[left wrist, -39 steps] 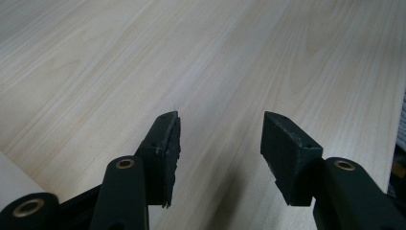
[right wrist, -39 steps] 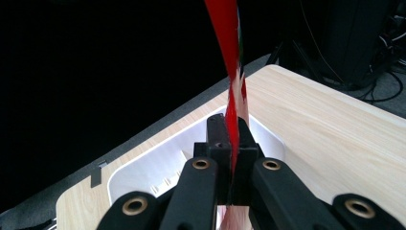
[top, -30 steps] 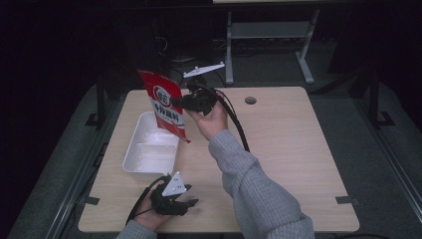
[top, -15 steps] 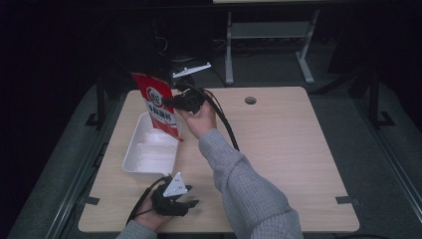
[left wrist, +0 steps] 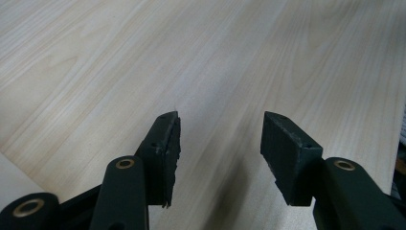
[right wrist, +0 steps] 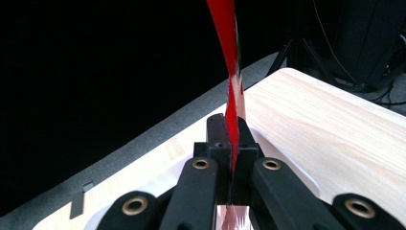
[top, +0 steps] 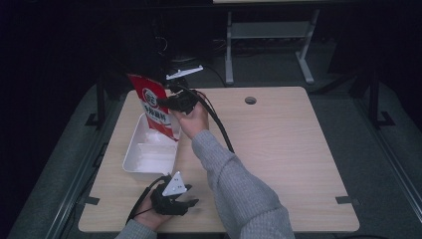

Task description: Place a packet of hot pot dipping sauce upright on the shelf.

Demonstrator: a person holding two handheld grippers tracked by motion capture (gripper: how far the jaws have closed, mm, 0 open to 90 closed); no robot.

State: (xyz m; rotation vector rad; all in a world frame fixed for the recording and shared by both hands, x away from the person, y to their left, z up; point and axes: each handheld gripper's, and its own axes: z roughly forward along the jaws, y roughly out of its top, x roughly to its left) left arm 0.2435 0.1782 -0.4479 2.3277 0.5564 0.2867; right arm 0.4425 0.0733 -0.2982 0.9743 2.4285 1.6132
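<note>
A red and white snack packet (top: 155,107) hangs upright over the far end of a white tray (top: 137,152). My right gripper (top: 169,103) is shut on the packet's edge; the right gripper view shows the thin red packet (right wrist: 231,72) pinched between the two black pads. My left gripper (top: 186,201) rests low on the table near the front edge, just in front of the tray. Its fingers (left wrist: 165,143) stand apart with only bare wood between them.
The light wooden table (top: 278,159) has a cable hole (top: 250,100) at the back. A black cable (top: 219,127) trails from the right gripper across the table. A metal stand (top: 268,35) and dark floor lie beyond the far edge.
My right hand has carried the packet to the left and slightly down, so it now hangs over the tray's far end. The left gripper has stayed put.
</note>
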